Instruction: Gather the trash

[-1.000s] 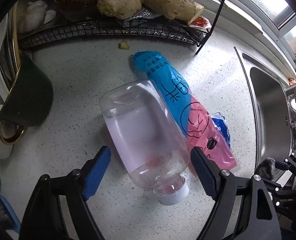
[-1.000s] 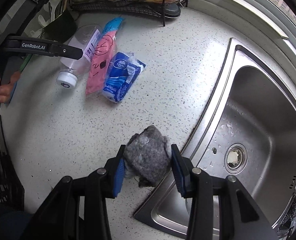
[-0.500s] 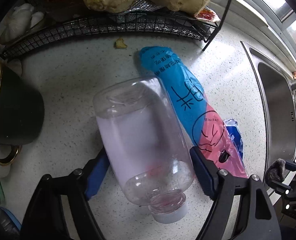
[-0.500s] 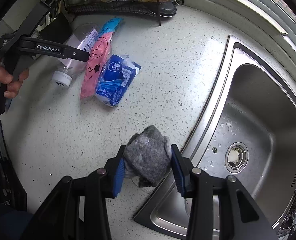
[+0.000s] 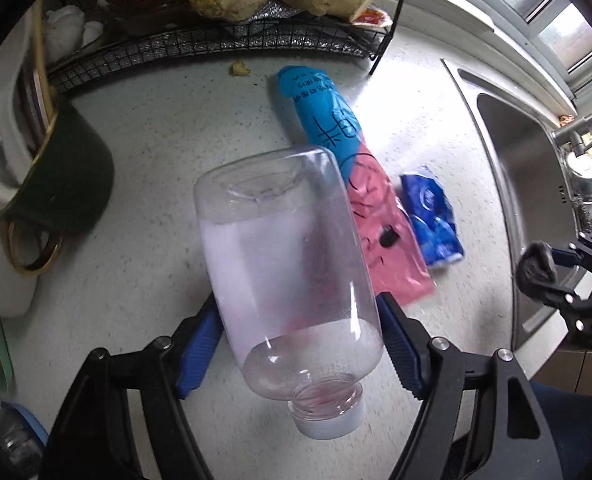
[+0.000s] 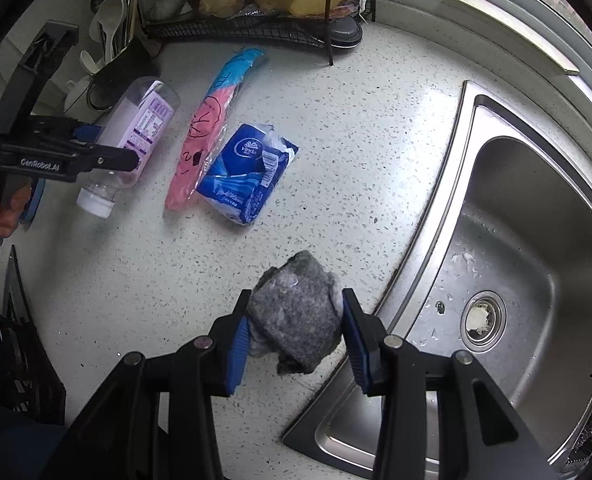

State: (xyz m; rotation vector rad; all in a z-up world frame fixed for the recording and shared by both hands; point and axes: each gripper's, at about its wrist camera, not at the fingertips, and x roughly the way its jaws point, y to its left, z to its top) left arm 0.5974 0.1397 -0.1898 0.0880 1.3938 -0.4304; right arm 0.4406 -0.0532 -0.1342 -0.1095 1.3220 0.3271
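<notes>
**Bottle being taken on the left, grey wad held on the right**

While my left gripper (image 5: 299, 344) closes, its blue pads come in against both flanks of the clear plastic bottle (image 5: 284, 264), which sits between them near the counter's (image 6: 355, 128) left edge, white cap toward me, base toward the wire rack (image 5: 216, 40) at the back. I judge this to be the pick-up step for the bottle: the pads look to be pressing its sides, and it seems to sit a little off the surface, though I cannot be sure it is clear of it.

Just right of the bottle lies the blue-and-pink wrapper (image 6: 216, 120), and touching that, the blue tissue pack (image 6: 248, 172); both lie flat toward the middle of the counter, untouched.

Further right, by the sink's (image 6: 535, 240) rim, my right gripper (image 6: 296, 332) holds at a middling width, clamped on a grey fibrous wad (image 6: 296, 312).

Next I need a firm squeeze on the bottle without crushing it; smooth plastic may slip. No bin shows in either view, so I must find one before carrying both pieces off.
</notes>
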